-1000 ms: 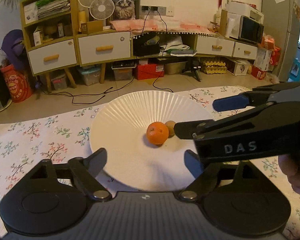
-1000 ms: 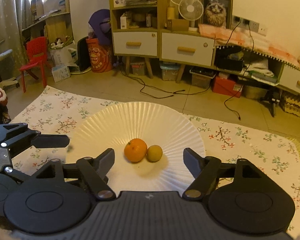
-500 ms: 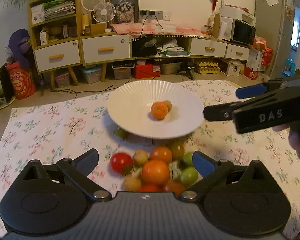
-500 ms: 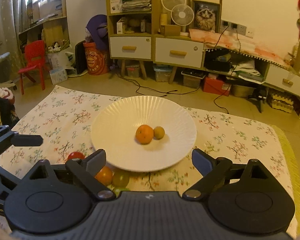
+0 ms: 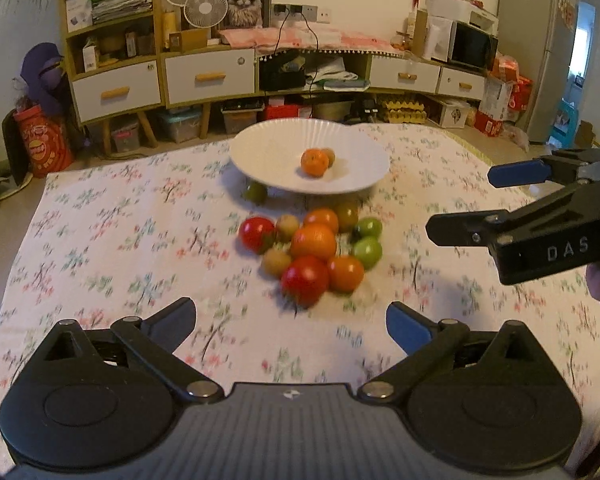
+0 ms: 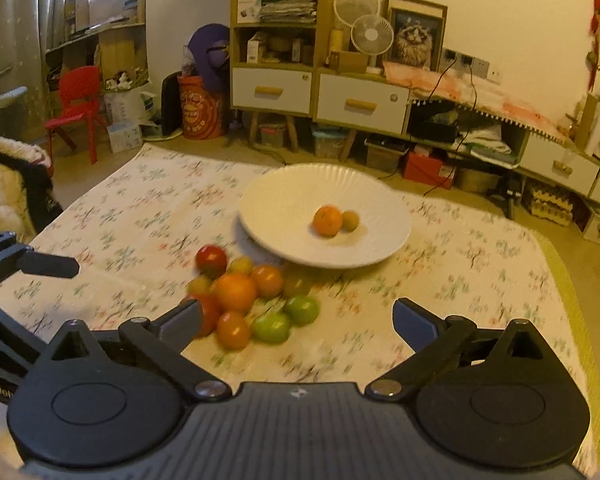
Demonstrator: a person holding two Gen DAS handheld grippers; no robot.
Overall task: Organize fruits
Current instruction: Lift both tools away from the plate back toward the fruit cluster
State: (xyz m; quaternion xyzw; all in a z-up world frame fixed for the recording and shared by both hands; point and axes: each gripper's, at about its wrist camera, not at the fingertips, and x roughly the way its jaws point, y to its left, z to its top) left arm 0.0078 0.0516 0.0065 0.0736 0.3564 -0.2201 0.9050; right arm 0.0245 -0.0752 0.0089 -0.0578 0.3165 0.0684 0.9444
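Both the left gripper (image 5: pixel 290 314) and right gripper (image 6: pixel 298 316) are held spread and empty above the clustered loose fruits (image 5: pixel 314 248), apparently ready for picking into the white fluted plate (image 5: pixel 268 160).

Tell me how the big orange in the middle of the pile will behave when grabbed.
The big orange looks round, so it probably rolls if nudged. Neighbours such as the red tomato seem to touch it, so lifting it may scatter them. Its skin looks firm, likely tolerating a squeeze.

Reads "DAS" in pale letters on the right claw (image 5: pixel 512 196); partial lettering, perhaps "onRo", on the left claw (image 6: pixel 4 264).
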